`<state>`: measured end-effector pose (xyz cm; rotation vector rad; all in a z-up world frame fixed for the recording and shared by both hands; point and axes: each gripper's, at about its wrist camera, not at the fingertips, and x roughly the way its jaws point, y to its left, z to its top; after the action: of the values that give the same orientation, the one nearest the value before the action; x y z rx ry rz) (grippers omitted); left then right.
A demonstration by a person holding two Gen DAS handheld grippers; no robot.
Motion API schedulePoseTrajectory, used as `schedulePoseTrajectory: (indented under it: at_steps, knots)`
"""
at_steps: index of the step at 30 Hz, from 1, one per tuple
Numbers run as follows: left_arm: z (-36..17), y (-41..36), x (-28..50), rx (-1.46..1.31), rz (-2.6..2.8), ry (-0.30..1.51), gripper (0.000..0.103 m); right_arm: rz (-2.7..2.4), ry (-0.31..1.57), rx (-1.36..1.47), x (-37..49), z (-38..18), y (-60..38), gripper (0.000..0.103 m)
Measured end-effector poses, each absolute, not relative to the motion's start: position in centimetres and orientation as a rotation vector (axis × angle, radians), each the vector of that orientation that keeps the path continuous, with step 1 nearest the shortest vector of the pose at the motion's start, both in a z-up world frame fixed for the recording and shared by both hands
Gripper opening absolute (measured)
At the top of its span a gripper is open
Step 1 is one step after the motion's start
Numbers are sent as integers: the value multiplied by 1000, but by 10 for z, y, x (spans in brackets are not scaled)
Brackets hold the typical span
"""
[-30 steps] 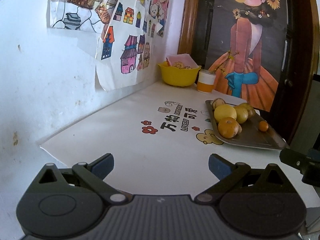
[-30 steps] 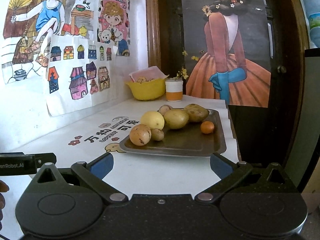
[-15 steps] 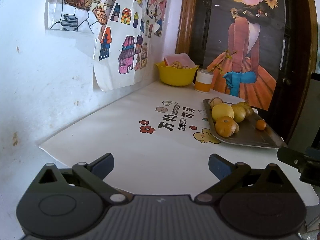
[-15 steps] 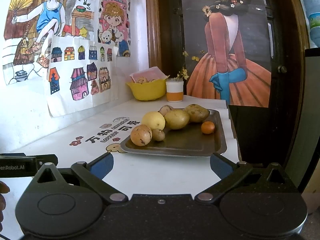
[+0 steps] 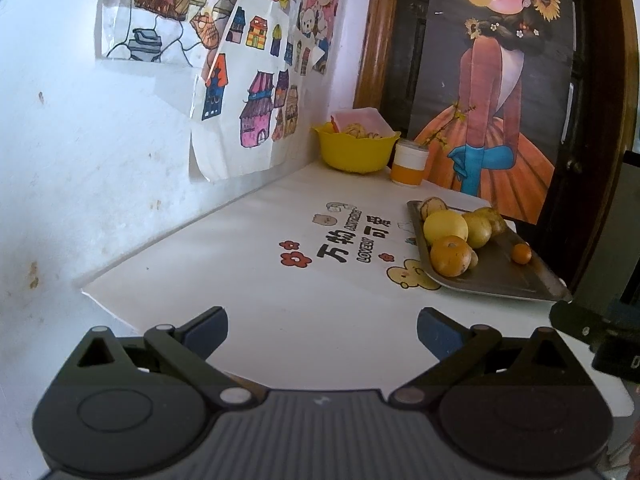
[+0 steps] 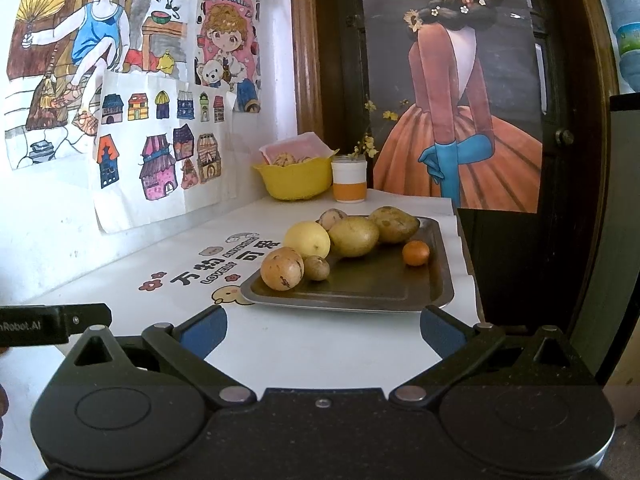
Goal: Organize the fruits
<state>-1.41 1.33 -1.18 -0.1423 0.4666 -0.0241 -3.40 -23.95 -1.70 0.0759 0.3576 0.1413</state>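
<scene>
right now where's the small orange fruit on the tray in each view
Left wrist: the small orange fruit sits right of centre, alone near the far right side of the metal tray.
Right wrist: the fruit is just right of centre, on the right half of the tray, apart from the other fruits.
Shared landmark: the yellow bowl by the back wall.

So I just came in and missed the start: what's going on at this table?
A person holds a two-finger gripper in each hand, set to organize fruit. The left gripper and the right gripper are both open and empty, above the white tabletop. All the fruit, including a small orange, sits untouched on the metal tray. A yellow bowl stands behind it.
</scene>
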Motion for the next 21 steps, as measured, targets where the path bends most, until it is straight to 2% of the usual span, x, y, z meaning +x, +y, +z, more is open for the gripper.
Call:
schedulePoseTrajectory:
  at_steps: [21]
  knots:
    - [-13,14,-16,-189,-43,457,103,174,367,41,-36,-18,-233,102]
